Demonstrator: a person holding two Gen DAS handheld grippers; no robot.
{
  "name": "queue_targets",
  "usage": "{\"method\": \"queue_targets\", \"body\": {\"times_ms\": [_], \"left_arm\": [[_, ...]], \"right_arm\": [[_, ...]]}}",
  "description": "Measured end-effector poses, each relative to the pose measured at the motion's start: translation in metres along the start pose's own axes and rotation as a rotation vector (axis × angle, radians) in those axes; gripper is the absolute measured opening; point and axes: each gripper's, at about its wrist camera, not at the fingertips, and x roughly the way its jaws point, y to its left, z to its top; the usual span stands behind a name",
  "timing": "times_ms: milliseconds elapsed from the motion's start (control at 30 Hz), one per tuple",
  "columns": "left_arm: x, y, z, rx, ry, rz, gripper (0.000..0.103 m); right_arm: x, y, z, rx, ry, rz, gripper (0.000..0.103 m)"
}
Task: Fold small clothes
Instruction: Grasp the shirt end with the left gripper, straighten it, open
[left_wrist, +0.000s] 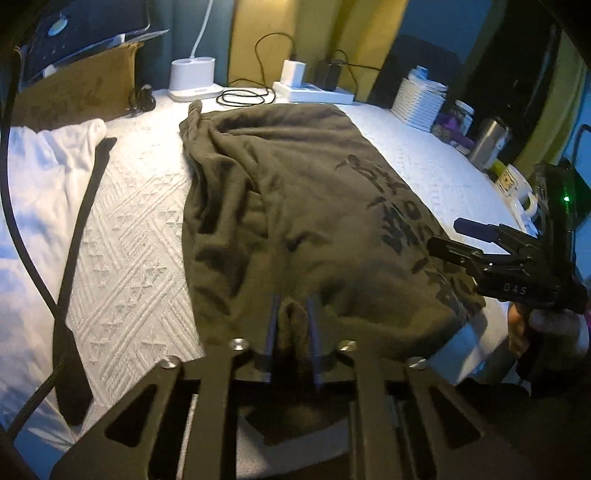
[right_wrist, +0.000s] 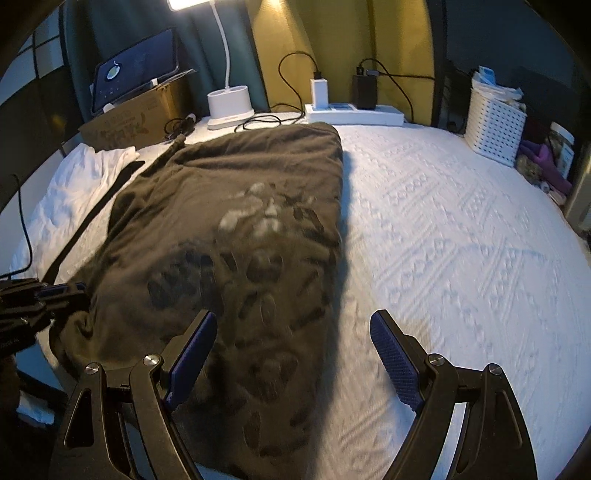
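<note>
The left gripper (left_wrist: 291, 325) pinched the olive printed T-shirt's (left_wrist: 295, 192) near hem; the right gripper (right_wrist: 291, 343) gaped empty, and should have grabbed the same hem level.

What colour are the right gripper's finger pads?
Blue, with a textured surface, on the right gripper's pads; clearest in the right wrist view.

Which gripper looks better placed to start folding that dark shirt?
Probably the left gripper: it is already shut on a pinch of the dark shirt at its near edge. The right gripper hangs open above the shirt's right edge, holding nothing.
</note>
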Motion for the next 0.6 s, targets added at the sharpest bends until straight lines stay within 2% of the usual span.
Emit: {"method": "queue_targets", "body": {"times_ms": [267,433,533,567,600], "left_arm": [[-0.010,-0.002,-0.021,-0.010,0.000,0.011,0.006],[-0.013,-0.004,-0.030,-0.012,0.002,0.014,0.006],[-0.016,-0.006,-0.034,-0.012,0.001,0.015,0.006],[-0.017,-0.007,-0.035,-0.010,0.001,0.016,0.006],[-0.019,-0.008,-0.037,-0.009,0.001,0.015,0.006]], "right_arm": [[-0.005,0.003,-0.030,-0.023,0.018,-0.043,0.086],[-0.014,0.005,-0.045,-0.027,-0.003,-0.053,0.084],[-0.019,0.010,-0.048,-0.042,-0.015,-0.017,0.060],[-0.021,0.013,-0.049,-0.048,-0.015,0.006,0.046],[-0.022,0.017,-0.050,-0.054,-0.014,0.014,0.041]]}}
